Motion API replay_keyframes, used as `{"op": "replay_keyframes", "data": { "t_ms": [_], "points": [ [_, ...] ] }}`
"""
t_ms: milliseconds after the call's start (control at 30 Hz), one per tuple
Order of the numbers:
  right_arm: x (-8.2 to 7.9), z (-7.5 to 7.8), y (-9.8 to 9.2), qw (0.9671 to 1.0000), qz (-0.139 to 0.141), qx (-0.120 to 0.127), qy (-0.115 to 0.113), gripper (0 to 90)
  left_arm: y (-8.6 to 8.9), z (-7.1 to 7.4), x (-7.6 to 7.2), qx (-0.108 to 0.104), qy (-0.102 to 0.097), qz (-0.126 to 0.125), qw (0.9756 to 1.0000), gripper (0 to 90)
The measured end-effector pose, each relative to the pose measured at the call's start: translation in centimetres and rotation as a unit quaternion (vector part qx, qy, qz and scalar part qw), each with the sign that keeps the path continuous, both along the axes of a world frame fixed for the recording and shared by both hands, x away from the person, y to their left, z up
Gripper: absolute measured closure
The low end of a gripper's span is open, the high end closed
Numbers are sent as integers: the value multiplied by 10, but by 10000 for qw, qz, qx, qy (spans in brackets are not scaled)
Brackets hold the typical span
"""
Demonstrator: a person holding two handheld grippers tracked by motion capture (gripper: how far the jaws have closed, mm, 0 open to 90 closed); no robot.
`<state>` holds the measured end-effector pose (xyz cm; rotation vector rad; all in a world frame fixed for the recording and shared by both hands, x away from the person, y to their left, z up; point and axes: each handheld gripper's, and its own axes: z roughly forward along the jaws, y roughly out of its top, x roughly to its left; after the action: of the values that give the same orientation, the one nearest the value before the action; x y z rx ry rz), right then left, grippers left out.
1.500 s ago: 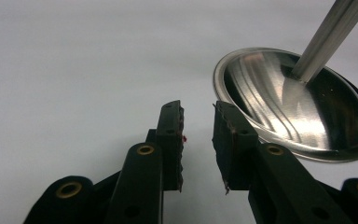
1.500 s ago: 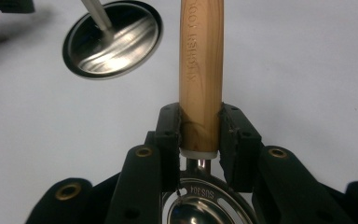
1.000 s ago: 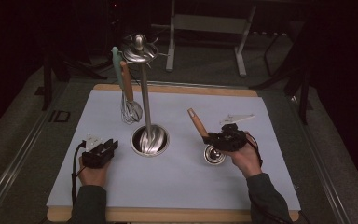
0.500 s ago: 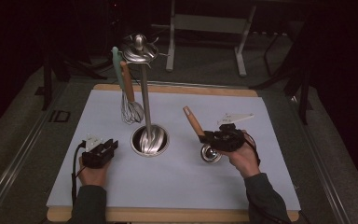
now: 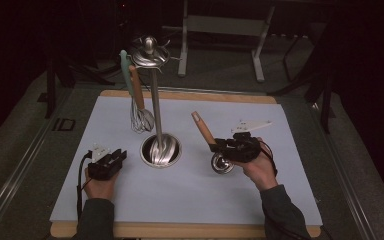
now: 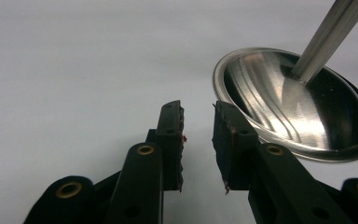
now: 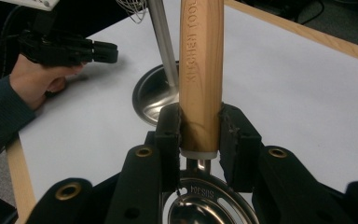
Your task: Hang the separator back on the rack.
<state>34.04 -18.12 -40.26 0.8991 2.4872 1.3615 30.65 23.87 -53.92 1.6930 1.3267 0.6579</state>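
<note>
Ladle (image 5: pixel 215 150) gripped by its wooden handle in right claw (image 7: pixel 200 135), not yet hung on rack (image 5: pixel 152 100); left claw (image 6: pixel 198 135) waits, parted, empty.

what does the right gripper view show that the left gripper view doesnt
Right gripper view: its jaws clamp the wooden handle of a steel utensil, lettering stamped into the wood, with the left gripper in a hand farther off and the whisk wires at the top edge.

Left gripper view: the left gripper's own jaws stand apart with nothing between them, low over the white mat.

Both: the stand's round steel base with its upright pole, and the white mat.
</note>
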Motion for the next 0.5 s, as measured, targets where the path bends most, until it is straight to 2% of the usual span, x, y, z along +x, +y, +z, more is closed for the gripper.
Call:
{"op": "replay_keyframes", "data": {
  "t_ms": [500],
  "points": [
    [-8, 13, 9, 9994, 233, 116, -213, 711, 0, 0, 0, 8, 2, -11, 10000, 727]
  ]
}}
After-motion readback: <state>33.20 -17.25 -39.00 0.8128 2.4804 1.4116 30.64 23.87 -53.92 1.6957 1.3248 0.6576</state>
